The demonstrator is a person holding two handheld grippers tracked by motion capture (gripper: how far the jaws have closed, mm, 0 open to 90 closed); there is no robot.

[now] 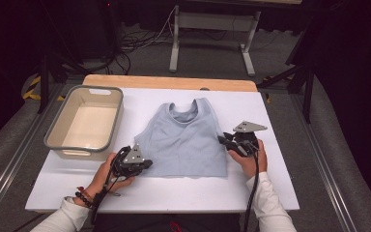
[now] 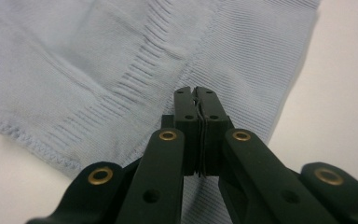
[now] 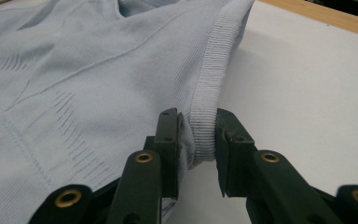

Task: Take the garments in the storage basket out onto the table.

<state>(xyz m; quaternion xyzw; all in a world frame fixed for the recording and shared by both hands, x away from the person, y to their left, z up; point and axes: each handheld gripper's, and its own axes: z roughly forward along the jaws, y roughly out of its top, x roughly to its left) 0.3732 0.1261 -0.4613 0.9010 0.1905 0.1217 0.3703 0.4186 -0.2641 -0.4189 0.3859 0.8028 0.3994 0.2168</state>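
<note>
White worktop (image 1: pixel 183 193): L claw (image 2: pixel 196 93) pinched shut on top (image 1: pixel 183 140) hem, R claw (image 3: pixel 196 122) half-shut round side edge, fabric between the pads; grasp step, next prob. lift/fold.

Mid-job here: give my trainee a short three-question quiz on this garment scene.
1. True or false: the left hand-held gripper is shut on the light blue top.
2. Which part of the top sits between the right hand-held gripper jaws: A) ribbed side edge, B) neckline, C) strap?
3. What stands on the table to the left of the top?

Key: 1 true; 2 A; 3 the beige bin.
</note>
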